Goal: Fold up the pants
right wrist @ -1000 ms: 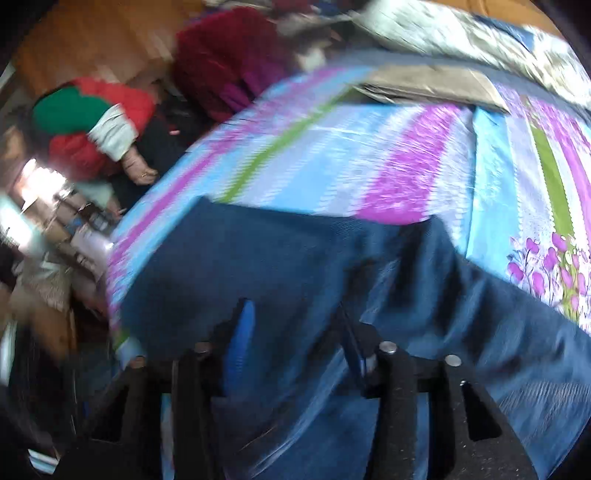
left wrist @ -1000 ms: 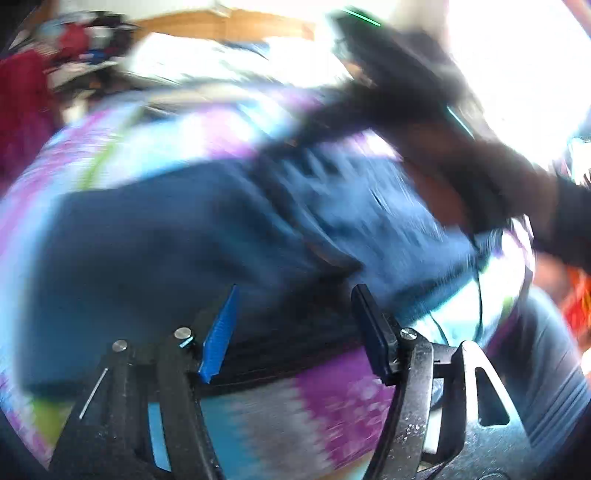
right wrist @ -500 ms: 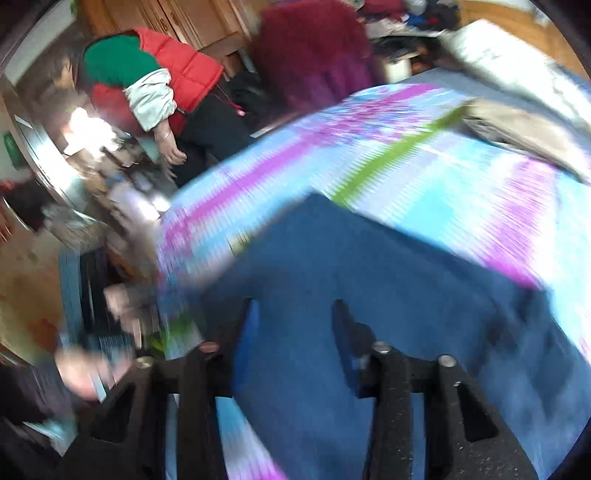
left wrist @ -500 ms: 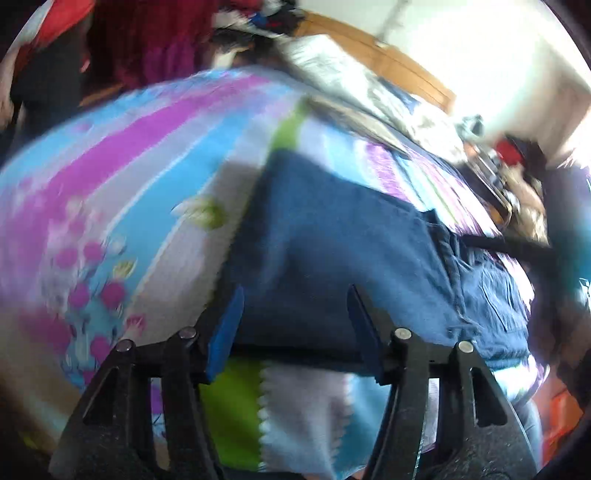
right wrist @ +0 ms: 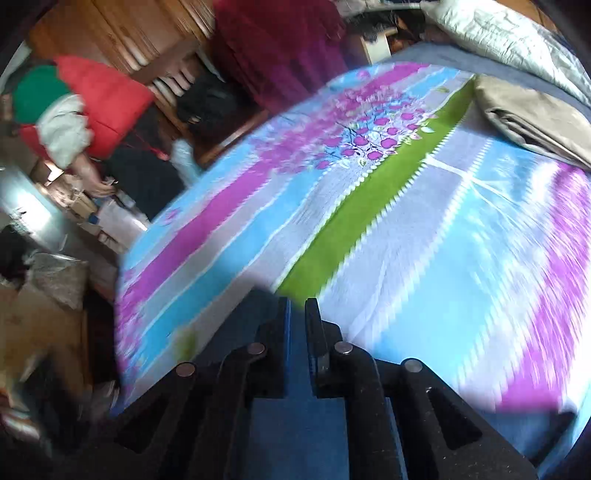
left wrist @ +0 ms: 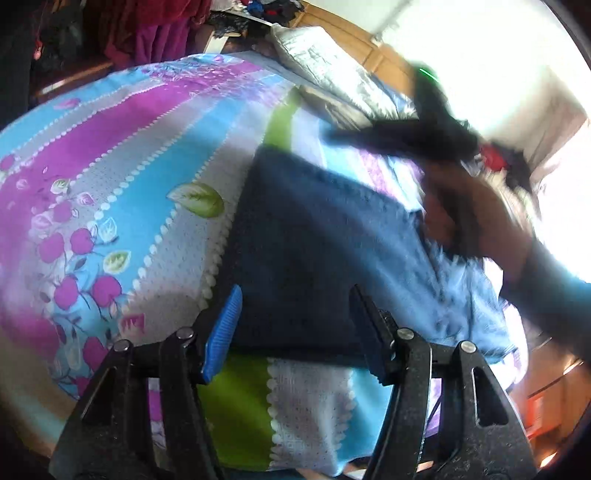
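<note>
Blue denim pants [left wrist: 317, 251] lie folded flat on the bed — on a striped floral bedsheet [left wrist: 122, 184] in pink, cyan, grey and green, close to the bed's near edge in the left wrist view.

Left gripper [left wrist: 295, 328]: jaws spread wide, nothing between them, hovering just over the near hem of the pants.

Right gripper [right wrist: 297, 343]: jaws nearly together with blue denim filling the narrow gap and running down under the fingers — clamped on the pants. In the left wrist view it shows as a blurred black shape [left wrist: 424, 136] above the far right part of the pants, held by a hand [left wrist: 476, 218] with a teal sleeve [left wrist: 554, 291].

Toward the far edge of the bed: a folded beige cloth [right wrist: 535, 122] on the sheet, a grey quilted pillow [right wrist: 509, 40] behind it.

Off the bed's left side a person in a red vest [right wrist: 99, 107]; dark red clothing [right wrist: 273, 48] hangs beside a wooden cabinet [right wrist: 110, 33].
</note>
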Action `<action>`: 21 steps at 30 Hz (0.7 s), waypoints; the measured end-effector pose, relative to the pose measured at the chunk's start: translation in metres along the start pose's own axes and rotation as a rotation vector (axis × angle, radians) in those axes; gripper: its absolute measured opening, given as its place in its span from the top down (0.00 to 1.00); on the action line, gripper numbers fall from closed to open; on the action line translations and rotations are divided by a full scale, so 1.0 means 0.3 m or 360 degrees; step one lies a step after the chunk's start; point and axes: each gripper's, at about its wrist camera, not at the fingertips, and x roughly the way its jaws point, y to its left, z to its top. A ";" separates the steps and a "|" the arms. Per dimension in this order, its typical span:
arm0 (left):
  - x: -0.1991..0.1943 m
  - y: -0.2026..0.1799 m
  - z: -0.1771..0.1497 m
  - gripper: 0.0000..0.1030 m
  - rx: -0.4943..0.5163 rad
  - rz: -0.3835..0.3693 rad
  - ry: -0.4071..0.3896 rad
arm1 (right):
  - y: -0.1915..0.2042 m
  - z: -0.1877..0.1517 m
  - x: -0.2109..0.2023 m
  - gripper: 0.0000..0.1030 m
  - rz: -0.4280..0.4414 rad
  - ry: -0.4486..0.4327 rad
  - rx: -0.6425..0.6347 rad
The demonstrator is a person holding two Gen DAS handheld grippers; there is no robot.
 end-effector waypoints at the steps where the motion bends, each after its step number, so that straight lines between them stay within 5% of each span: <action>1: -0.009 0.017 0.022 0.40 -0.0033 -0.0022 -0.0023 | 0.025 -0.075 -0.048 0.88 -0.0002 -0.0005 -0.0033; 3: -0.015 0.044 0.058 0.40 -0.0063 -0.0067 -0.0059 | 0.025 -0.254 -0.125 0.88 -0.0042 0.0035 -0.0030; 5: 0.007 0.074 0.093 0.40 -0.0074 -0.0047 -0.0053 | -0.025 -0.473 -0.112 0.89 -0.0181 0.0220 0.0073; 8: 0.075 0.147 0.139 0.42 -0.0167 -0.0034 0.0062 | -0.079 -0.604 -0.236 0.99 -0.0160 0.0082 0.0295; 9: 0.090 0.163 0.157 0.42 -0.0190 -0.0050 0.0098 | -0.048 -0.605 -0.275 0.86 -0.0307 0.0065 0.0275; 10: 0.095 0.166 0.174 0.42 -0.0183 -0.0074 0.0111 | 0.022 -0.607 -0.317 0.66 -0.0517 0.0025 0.0170; 14: 0.145 0.158 0.236 0.40 -0.0131 -0.0308 0.0251 | 0.387 -0.701 -0.331 0.54 -0.0953 -0.0111 -0.0456; 16: 0.186 0.154 0.256 0.40 -0.0106 -0.0335 0.0311 | 0.518 -0.778 -0.265 0.27 -0.1136 -0.0125 -0.0764; 21: 0.258 0.163 0.262 0.40 -0.0103 -0.0445 0.0434 | 0.665 -0.882 -0.030 0.26 -0.1387 -0.0097 -0.1315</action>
